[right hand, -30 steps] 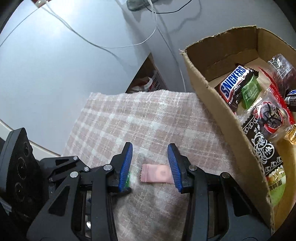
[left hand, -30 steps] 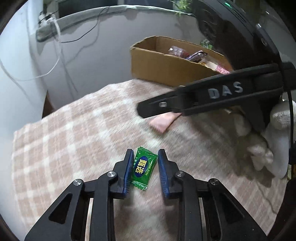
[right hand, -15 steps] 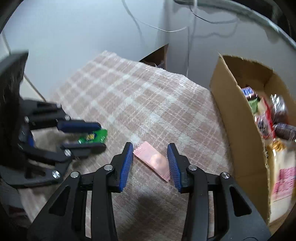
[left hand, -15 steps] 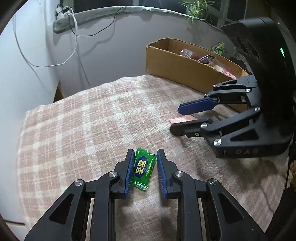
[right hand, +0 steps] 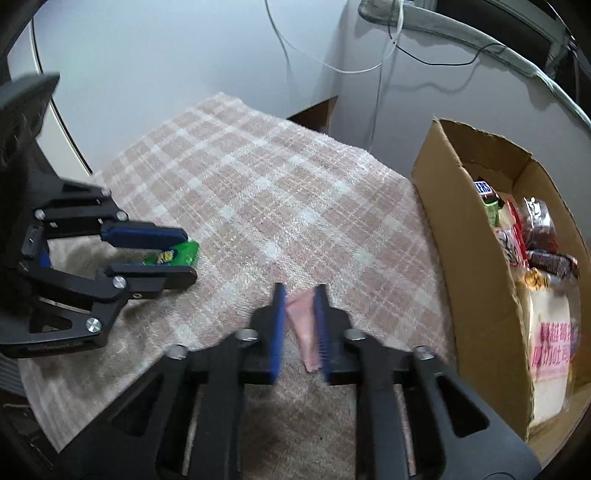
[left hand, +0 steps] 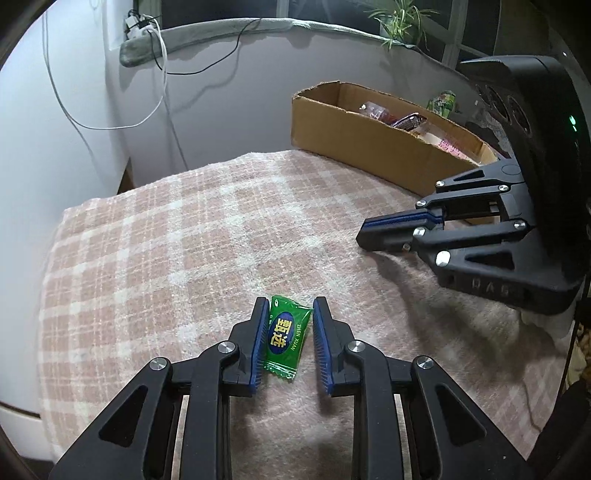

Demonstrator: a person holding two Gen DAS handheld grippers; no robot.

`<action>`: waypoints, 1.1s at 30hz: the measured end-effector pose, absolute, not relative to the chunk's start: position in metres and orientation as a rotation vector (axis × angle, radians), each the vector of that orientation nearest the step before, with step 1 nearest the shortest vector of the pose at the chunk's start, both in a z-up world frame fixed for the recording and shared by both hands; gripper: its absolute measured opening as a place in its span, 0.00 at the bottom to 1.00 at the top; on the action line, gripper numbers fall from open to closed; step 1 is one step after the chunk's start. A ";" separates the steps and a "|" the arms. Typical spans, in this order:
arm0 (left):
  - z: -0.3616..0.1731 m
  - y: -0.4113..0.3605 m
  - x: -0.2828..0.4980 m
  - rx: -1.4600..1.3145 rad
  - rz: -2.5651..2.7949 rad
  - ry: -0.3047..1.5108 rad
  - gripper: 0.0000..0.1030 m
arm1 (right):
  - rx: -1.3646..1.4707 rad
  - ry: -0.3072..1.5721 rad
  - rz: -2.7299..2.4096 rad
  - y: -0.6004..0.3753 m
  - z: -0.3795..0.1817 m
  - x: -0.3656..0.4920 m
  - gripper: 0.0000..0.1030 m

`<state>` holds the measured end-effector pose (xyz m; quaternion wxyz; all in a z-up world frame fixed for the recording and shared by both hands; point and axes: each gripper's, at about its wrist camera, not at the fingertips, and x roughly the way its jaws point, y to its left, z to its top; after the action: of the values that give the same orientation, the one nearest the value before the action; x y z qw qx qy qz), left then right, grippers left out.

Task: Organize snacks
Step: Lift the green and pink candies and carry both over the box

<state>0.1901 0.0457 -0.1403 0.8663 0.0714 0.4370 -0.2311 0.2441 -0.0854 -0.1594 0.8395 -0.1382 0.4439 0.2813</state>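
Observation:
A green candy packet (left hand: 284, 338) lies on the pink plaid blanket (left hand: 207, 229), and my left gripper (left hand: 286, 306) is shut on it, blue pads against both sides. The right wrist view shows that left gripper (right hand: 186, 254) low on the blanket with the green candy packet (right hand: 177, 254) between its fingers. My right gripper (right hand: 299, 291) is closing its jaws on a pink packet (right hand: 304, 328), which stands pinched between the pads. In the left wrist view, the right gripper (left hand: 364, 236) has its fingers together and hides the pink packet.
A cardboard box (right hand: 465, 258) with several snacks inside, a Snickers bar among them, stands along the blanket's far right edge; the same box (left hand: 369, 147) is behind the right gripper. White wall and loose cables lie beyond the blanket. A potted plant (left hand: 399, 22) sits on the sill.
My right gripper rolled, moved over the pink packet and shut on it. My left gripper drew a little tighter on the green candy packet and barely shifted.

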 end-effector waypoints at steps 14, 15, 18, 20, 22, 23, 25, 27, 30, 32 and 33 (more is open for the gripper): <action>-0.135 0.043 0.186 0.162 -0.467 0.919 0.22 | -0.263 0.973 0.690 -0.112 -0.158 0.231 0.57; -0.135 0.042 0.186 0.162 -0.470 0.920 0.22 | -0.287 0.974 0.690 -0.111 -0.160 0.228 0.56; -0.136 0.040 0.188 0.169 -0.473 0.923 0.22 | -0.363 0.948 0.673 -0.111 -0.162 0.219 0.41; -0.137 0.038 0.189 0.170 -0.474 0.924 0.22 | -0.386 0.942 0.657 -0.111 -0.162 0.221 0.25; -0.137 0.038 0.190 0.168 -0.477 0.924 0.22 | -0.378 0.943 0.650 -0.114 -0.160 0.227 0.21; -0.137 0.037 0.190 0.169 -0.478 0.923 0.22 | -0.394 0.931 0.634 -0.115 -0.158 0.230 0.21; -0.136 0.036 0.190 0.169 -0.479 0.924 0.22 | -0.429 0.926 0.633 -0.113 -0.158 0.234 0.21; -0.136 0.035 0.190 0.173 -0.477 0.923 0.22 | -0.448 0.937 0.647 -0.109 -0.160 0.237 0.21; -0.136 0.034 0.191 0.169 -0.476 0.924 0.22 | -0.409 0.944 0.645 -0.107 -0.160 0.241 0.20; -0.135 0.033 0.192 0.169 -0.480 0.923 0.22 | -0.383 0.949 0.643 -0.108 -0.162 0.244 0.20; -0.135 0.033 0.192 0.172 -0.480 0.922 0.22 | -0.377 0.951 0.644 -0.108 -0.161 0.245 0.20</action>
<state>0.1919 0.0325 -0.1352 0.8645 0.0823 0.4399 -0.2289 0.2450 -0.1081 -0.1615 0.8227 -0.1773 0.4473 0.3027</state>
